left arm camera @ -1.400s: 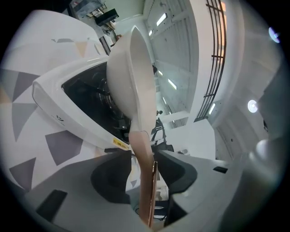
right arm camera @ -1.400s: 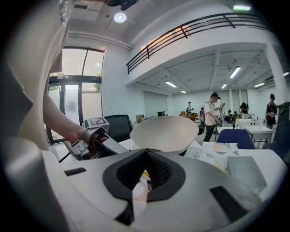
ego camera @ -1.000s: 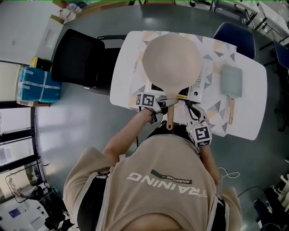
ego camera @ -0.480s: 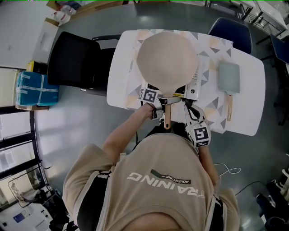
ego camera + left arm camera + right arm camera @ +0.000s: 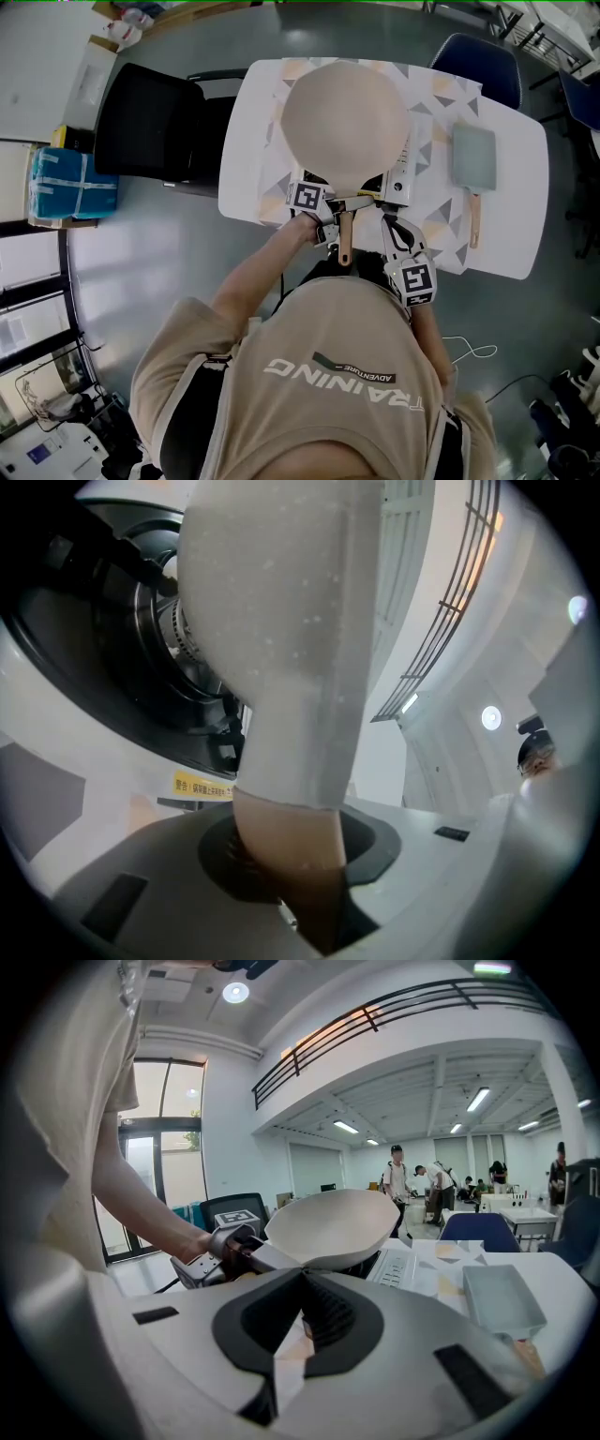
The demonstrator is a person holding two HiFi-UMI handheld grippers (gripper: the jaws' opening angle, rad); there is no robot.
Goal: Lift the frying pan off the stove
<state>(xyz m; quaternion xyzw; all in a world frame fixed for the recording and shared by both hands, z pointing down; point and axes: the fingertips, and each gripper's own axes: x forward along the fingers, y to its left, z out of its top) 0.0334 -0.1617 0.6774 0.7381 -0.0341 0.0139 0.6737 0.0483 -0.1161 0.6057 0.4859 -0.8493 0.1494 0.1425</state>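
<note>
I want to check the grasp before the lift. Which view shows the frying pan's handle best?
The left gripper view: the handle fills the frame, its wooden end between the jaws of the left tool, which have just been closing. The head view shows it small, from above. The right gripper view shows mostly the pan's bowl.

Bright, even overhead light: ceiling strips (image 5: 478, 1099) and a round lamp (image 5: 235, 992) glow in the right gripper view, soft sheen on the floor (image 5: 131, 272) at left. Heavy fisheye bending, dark corners; the near pan handle (image 5: 291, 667) blurred.
</note>
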